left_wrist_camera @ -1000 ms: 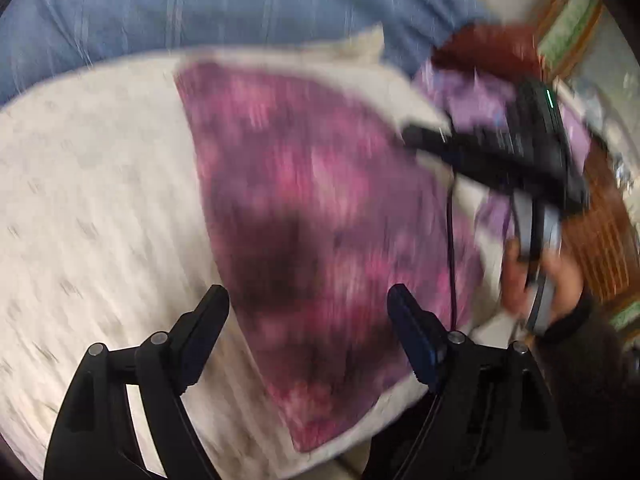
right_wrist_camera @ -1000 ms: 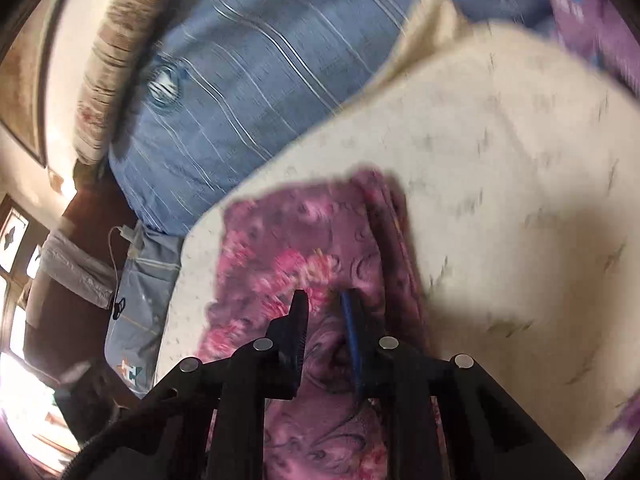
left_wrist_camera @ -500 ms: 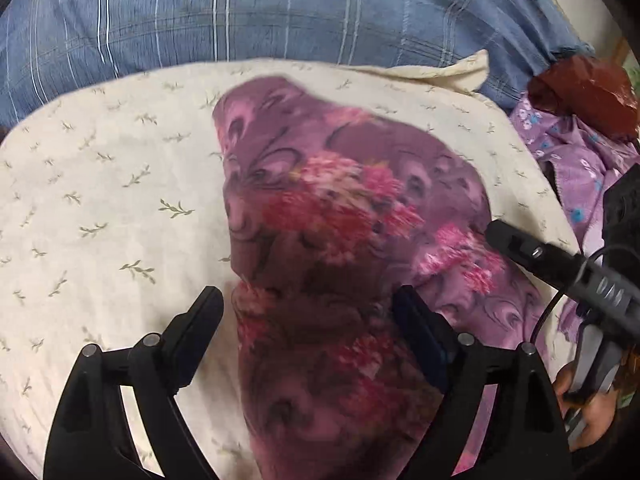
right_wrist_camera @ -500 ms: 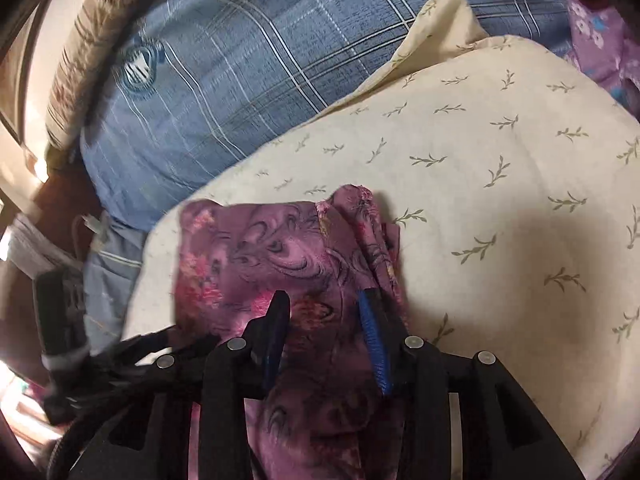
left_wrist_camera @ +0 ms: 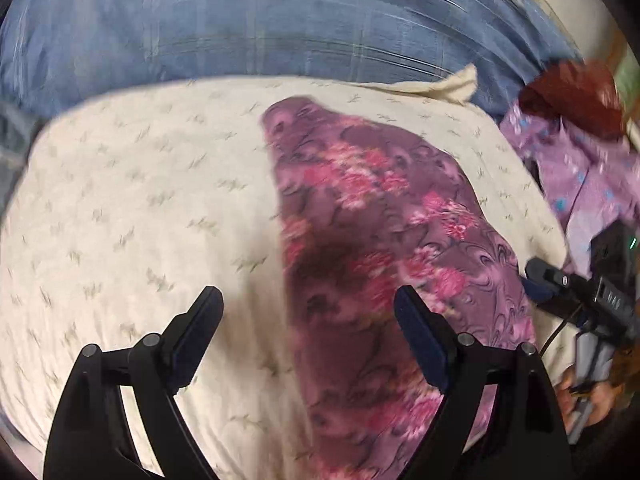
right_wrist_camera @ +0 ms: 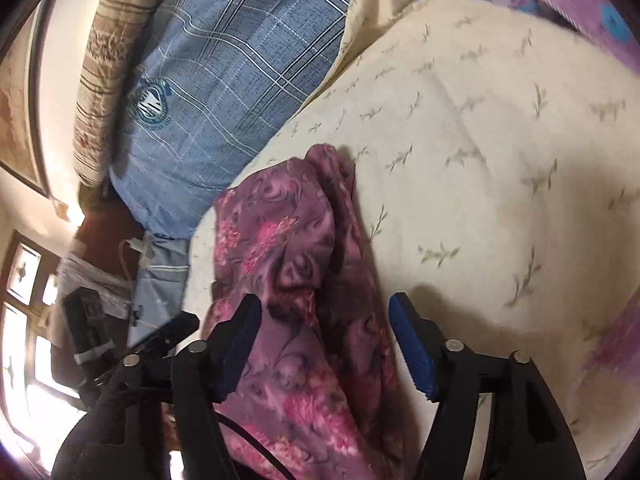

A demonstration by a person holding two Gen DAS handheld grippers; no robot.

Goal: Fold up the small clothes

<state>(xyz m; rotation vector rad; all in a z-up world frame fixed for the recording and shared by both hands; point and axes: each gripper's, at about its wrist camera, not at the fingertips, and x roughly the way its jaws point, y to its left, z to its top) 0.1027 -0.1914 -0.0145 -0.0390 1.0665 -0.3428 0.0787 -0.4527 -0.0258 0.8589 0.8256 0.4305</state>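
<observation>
A small purple garment with pink flowers lies folded lengthwise on a cream pillow with a leaf print. My left gripper hovers open above the garment's left edge, nothing between its fingers. In the right wrist view the same garment lies bunched along its right side. My right gripper is over it, its jaws opening wide; the cloth lies between the pads and they do not press it. The right gripper's tip also shows at the garment's right edge in the left wrist view.
A blue plaid pillow lies behind the cream one. A light purple garment and a dark red cloth sit at the right. A person's hand holds the right gripper. A striped beige cushion leans by the wall.
My right gripper's jaws have spread from nearly shut on the garment to wide apart, letting the cloth go. The left gripper has shifted sideways over the pillow and stayed open.
</observation>
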